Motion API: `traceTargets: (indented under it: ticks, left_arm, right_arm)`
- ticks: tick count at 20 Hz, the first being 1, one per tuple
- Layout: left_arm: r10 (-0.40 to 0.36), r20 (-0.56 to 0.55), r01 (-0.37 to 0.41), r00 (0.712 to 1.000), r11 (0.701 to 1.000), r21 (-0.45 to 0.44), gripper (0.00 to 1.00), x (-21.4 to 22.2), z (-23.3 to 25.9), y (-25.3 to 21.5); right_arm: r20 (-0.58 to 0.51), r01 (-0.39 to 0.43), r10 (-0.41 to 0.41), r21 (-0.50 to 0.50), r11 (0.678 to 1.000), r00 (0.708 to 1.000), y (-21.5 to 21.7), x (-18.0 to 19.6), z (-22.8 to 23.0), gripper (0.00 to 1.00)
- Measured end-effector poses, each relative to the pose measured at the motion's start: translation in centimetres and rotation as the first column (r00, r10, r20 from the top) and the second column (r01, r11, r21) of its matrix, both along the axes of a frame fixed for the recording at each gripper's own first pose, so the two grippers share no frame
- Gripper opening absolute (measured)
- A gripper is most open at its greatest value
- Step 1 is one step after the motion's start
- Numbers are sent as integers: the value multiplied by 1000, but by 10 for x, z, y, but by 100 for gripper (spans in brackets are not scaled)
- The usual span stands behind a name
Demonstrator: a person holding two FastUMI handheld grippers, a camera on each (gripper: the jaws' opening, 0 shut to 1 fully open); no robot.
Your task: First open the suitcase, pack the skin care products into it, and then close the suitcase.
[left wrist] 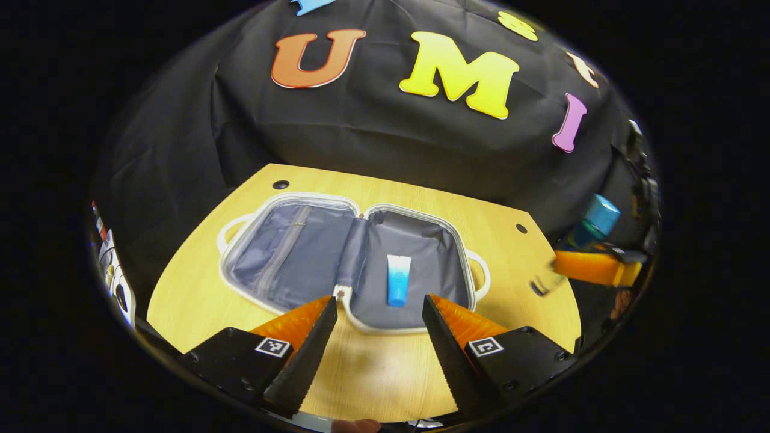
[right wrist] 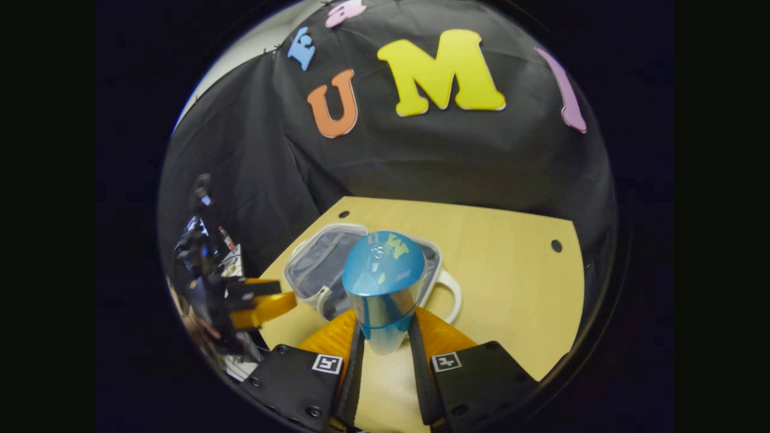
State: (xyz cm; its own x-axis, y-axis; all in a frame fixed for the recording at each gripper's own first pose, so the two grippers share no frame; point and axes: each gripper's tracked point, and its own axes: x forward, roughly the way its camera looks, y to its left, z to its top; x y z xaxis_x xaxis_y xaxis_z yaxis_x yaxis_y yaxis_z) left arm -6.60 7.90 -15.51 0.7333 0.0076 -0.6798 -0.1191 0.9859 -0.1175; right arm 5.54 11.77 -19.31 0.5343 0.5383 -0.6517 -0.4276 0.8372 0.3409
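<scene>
Clamping a blue-capped bottle (right wrist: 383, 294) between both fingers, with jaws narrowed to the bottle's width, cap end pointing forward and away from the camera: so stood the right gripper (right wrist: 385, 337) in the right gripper view. Held in the air above the wooden table (right wrist: 511, 282), near the table's front edge, with the suitcase (right wrist: 313, 264) lying open behind the bottle. Seen from the left gripper view as well, far off at the right edge: same bottle (left wrist: 592, 225) gripped and raised off the table, somewhat blurred.

Spread wide and gripping nothing, the left gripper (left wrist: 379, 313), poised over the near rim of the open suitcase (left wrist: 355, 255), fingertips apart on either side of the case's hinge area. Touching the case or not, could not tell.

Lay flat on the table (left wrist: 198, 282), both halves of the suitcase facing up, grey lining showing, a white handle at each outer side. Rested in the right half, a small white-and-blue tube (left wrist: 398, 279), lengthwise, well apart from the zip pocket in the left half.
</scene>
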Motion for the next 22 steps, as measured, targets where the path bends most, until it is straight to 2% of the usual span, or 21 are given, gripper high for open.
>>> traceTargets:
  ticks: [4,8,13,16,22]
  left_arm:
    - [53,21,-52,998,997,-55,92,-61,4,4]
    - [113,2,-113,994,993,-38,92,-105,-3,29]
    - [230,10,-229,973,970,-81,92,-126,3,52]
    - [254,23,-251,967,965,-81,92,-128,10,59]
    - [277,34,-273,960,957,-97,92,-128,18,58]
  right_arm:
    - [-176,2,-5,-20,1000,984,53,27,-64,32]
    - [-305,33,-52,-68,997,951,78,40,-120,34]
    - [-385,115,-164,-146,983,908,85,52,-161,34]
    - [-407,143,-209,-186,972,889,80,55,-177,35]
    - [-422,240,-304,-199,950,854,86,76,-187,34]
